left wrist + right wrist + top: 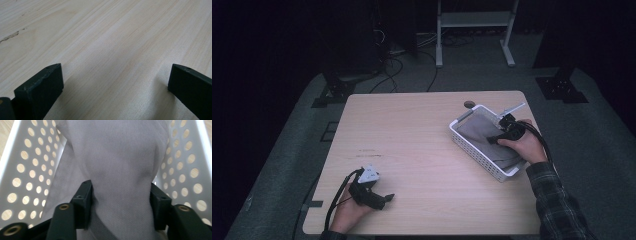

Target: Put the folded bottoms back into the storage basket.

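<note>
A dark room with cables on a grey floor surrounds a pale wooden worktop (412, 150) lit from above. The right claw (120, 202) sits low inside a white perforated basket (22, 170), its jaws standing half apart with a raised fold of grey cloth (117, 157) between them. The fabric bulges up through the gap and brushes both inner faces, but whether the pads still pinch it I cannot tell for sure; the fold looks loosely flanked rather than squeezed.

In the high view the basket (472, 150) lies at the worktop's right side, the cloth (484, 137) filling most of it, with the right claw (499, 135) over its far half.

The cloth looks light, soft and limp, with a fine weave that should not slip much. It will sag and drag wherever it is unsupported, so a bunched fold or a hem gives the surest hold.

The left claw (115, 80) rests low over bare wood, jaws wide apart, holding nothing, near the worktop's front left corner.
</note>
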A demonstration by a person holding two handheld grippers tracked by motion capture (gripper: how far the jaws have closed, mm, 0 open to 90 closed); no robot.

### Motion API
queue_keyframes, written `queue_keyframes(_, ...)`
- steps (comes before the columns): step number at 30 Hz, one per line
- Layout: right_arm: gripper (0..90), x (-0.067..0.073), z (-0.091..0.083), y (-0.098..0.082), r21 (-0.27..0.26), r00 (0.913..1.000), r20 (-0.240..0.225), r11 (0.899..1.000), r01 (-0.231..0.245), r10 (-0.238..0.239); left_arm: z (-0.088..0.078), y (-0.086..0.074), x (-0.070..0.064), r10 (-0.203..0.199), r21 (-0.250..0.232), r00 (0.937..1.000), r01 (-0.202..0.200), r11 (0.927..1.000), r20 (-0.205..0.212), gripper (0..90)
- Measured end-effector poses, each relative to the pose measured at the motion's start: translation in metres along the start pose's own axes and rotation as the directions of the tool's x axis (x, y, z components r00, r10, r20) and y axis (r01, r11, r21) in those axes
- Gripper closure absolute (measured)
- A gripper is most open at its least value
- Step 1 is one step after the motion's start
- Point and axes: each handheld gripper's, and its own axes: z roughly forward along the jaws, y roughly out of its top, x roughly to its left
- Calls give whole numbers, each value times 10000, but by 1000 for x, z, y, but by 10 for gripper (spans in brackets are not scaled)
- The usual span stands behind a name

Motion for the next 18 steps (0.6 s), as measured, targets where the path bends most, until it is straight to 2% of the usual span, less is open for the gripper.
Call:
queue_keyframes(7, 396, -3, -8, 0, -331, 9998, 174, 9994, -78, 84, 0, 0, 0, 0, -1, 10000, 0, 10000, 1, 0)
queue_keyframes(14, 407, -4, -30, 3, -829, 9990, 436, 9966, -20, 56, 0, 0, 0, -2, -3, 10000, 2, 10000, 1, 0)
queue_keyframes(16, 449, -6, -37, 3, -949, 9988, 491, 9955, -30, 77, 0, 0, 0, 1, -1, 10000, -1, 10000, 1, 0)
queue_keyframes(18, 540, -8, -44, 2, -1026, 9984, 567, 9947, -34, 92, 0, 0, 0, -1, -4, 10000, 1, 10000, 1, 0)
